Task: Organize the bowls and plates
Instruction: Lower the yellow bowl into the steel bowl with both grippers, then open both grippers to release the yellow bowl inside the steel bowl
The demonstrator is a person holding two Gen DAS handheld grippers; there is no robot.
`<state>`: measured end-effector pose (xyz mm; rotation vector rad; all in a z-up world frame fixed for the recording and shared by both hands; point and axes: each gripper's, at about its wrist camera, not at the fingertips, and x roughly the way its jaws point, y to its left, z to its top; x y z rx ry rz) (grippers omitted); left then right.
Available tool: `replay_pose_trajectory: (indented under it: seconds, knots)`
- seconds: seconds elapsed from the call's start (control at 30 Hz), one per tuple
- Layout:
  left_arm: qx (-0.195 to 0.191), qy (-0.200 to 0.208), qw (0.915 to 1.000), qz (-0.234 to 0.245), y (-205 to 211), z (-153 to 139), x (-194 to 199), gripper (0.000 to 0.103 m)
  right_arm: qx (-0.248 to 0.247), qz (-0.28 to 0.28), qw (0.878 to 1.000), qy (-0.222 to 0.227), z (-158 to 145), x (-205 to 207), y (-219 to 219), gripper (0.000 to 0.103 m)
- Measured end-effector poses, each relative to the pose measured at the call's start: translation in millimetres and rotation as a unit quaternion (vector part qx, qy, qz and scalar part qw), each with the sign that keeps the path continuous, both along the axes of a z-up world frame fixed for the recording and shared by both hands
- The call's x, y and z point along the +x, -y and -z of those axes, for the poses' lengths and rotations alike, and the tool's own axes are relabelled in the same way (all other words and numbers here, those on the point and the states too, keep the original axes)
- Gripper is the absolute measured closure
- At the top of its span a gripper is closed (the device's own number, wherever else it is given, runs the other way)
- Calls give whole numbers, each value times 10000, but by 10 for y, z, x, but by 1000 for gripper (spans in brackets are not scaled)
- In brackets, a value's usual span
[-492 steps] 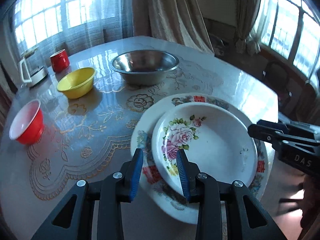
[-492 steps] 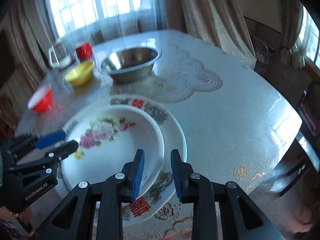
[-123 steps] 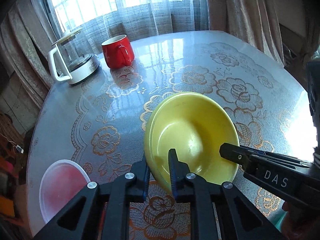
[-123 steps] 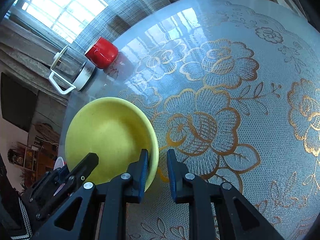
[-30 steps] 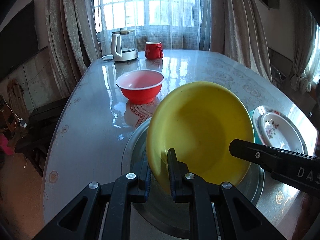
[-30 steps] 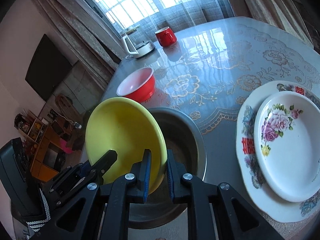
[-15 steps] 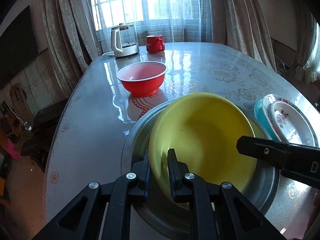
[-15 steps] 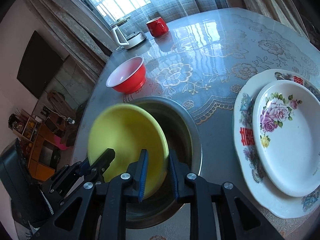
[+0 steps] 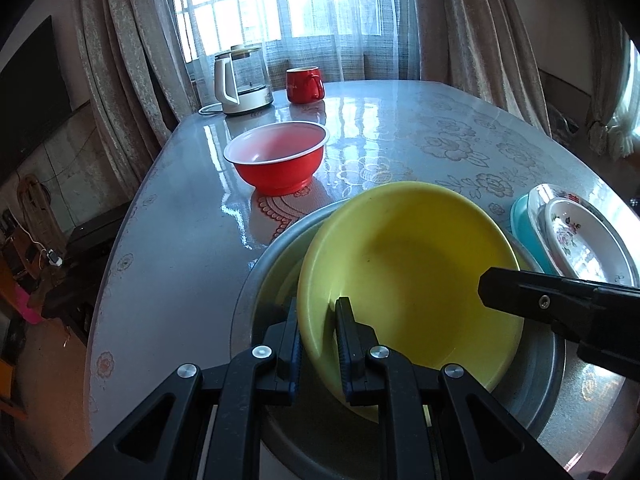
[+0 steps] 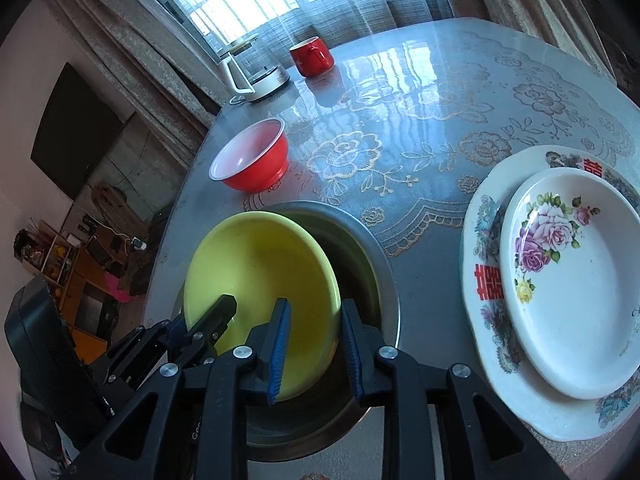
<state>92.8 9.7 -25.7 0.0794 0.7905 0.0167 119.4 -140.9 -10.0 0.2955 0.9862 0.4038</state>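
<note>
Nesting step: the yellow bowl (image 9: 412, 276) sits inside the steel bowl (image 10: 380, 264). The left gripper (image 9: 318, 344) jaws clamp its rim; the right gripper (image 10: 314, 350) jaws have just been opening and straddle the rim without pressing. Next: release left, then fetch the red bowl (image 9: 276, 162).

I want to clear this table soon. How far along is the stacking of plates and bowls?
Done: the small flowered white plate sits on the large patterned plate. In hand: the yellow plastic bowl lies tilted in the steel bowl; the left gripper pinches its rim, and the right gripper's jaws have just been opening around it. Left: the red bowl stands alone.
</note>
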Motion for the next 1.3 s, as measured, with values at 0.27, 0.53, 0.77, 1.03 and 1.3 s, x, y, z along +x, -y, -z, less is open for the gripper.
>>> replay_pose_trajectory:
  seconds: [0.27,0.53,0.77,1.03,1.3]
  knots:
    - [-50,-1,10000,-75,-44,-30,-5,86,3,64,10000,72,-53,-22,47,73]
    - [-66,-22,10000,-32,-5,-29,-12,86,80,84,9999,53,-51,-44,83,73]
    - [-126,49,9999,-81,-29,-111,-44,86,134,89,9998,104,-88,-62,110,73]
    - [-226,57,9996,-137,-72,-172,-39,73,125,65,9997,187,-149,-23,118,73]
    - [-287,165,9992,-229,-141,-271,-27,51,67,99,9995,307,-261,109,88,72]
